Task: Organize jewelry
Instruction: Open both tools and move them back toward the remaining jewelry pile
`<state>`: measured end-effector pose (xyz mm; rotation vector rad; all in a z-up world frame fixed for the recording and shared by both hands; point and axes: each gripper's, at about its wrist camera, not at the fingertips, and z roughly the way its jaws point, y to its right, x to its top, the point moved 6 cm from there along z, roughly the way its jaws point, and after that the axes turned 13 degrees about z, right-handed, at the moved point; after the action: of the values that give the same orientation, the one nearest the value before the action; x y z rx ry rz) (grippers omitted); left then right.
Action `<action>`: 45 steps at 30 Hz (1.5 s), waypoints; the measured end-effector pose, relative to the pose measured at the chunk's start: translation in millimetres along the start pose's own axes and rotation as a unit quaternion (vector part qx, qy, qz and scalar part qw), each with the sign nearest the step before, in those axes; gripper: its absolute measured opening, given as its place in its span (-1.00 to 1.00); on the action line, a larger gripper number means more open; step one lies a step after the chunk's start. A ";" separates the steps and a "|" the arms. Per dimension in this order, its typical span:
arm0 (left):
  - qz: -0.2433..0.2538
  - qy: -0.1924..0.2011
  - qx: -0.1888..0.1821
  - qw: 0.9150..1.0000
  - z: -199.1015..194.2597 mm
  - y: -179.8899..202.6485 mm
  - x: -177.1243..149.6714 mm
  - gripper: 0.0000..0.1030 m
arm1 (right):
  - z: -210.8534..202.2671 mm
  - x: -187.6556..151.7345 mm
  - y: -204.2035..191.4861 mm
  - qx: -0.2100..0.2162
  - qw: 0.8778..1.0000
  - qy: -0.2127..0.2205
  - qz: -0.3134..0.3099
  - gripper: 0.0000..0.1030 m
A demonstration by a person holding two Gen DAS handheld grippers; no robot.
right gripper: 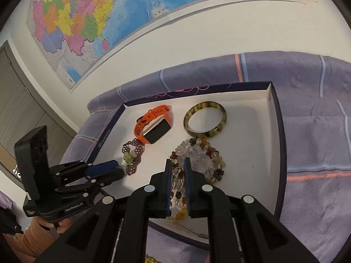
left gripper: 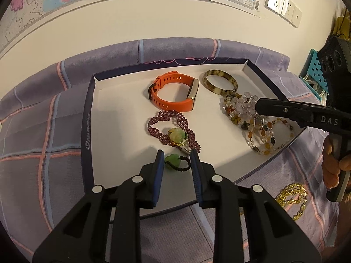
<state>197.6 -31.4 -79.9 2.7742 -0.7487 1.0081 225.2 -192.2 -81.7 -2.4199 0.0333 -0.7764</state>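
A shallow white tray with a dark rim (left gripper: 122, 118) (right gripper: 245, 149) lies on a purple checked cloth. In it lie an orange watch (left gripper: 175, 94) (right gripper: 153, 125), a mottled bangle (left gripper: 220, 83) (right gripper: 205, 121), a purple bead bracelet with a jade charm (left gripper: 173, 131) (right gripper: 132, 155) and a heap of clear and amber bead strands (left gripper: 252, 118) (right gripper: 201, 157). My left gripper (left gripper: 177, 160) (right gripper: 115, 167) is open around a small green jade charm on a dark cord (left gripper: 175, 163). My right gripper (right gripper: 177, 166) (left gripper: 261, 107) has its jaws narrowly apart around a bead strand (right gripper: 178, 188).
A yellow bead chain (left gripper: 291, 197) lies on the cloth outside the tray at the right. A wall with a map (right gripper: 92, 22) stands behind. A teal perforated basket (left gripper: 313, 65) stands at far right.
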 end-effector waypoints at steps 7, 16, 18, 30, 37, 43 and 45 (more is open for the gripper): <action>0.007 0.017 0.014 1.000 -13.0 4.0 0.8 -0.24 | -1.8 -0.7 6.1 -0.019 1.000 0.010 0.004 -0.41; 0.013 0.056 0.034 0.998 -43.8 9.9 -5.8 -0.02 | -25.4 -9.3 1.4 -0.018 0.999 0.035 -0.006 -0.10; 0.011 0.067 0.031 0.997 -53.6 11.1 -10.5 -0.01 | -34.9 -15.4 -1.7 -0.015 0.999 0.039 -0.013 -0.02; 0.042 0.076 -0.022 0.996 -70.8 49.2 -48.8 0.04 | -51.7 -98.1 -13.3 -0.050 0.994 -0.007 -0.102 0.09; 0.044 0.056 -0.033 0.997 -59.4 60.1 -56.9 0.04 | -43.3 -125.7 -16.2 -0.082 0.987 -0.017 -0.137 0.07; 0.041 0.054 -0.036 0.997 -58.4 64.0 -59.1 0.04 | -43.2 -125.9 -15.4 -0.122 0.979 -0.008 -0.163 -0.67; 0.039 0.053 -0.038 0.997 -57.8 64.2 -59.0 0.04 | -47.4 -125.5 -11.4 -0.118 0.981 -0.008 -0.154 -0.77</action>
<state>94.5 -48.5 -76.7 2.6227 -0.8684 1.1055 94.0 -183.4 -110.2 -2.6947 -0.2779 -0.9341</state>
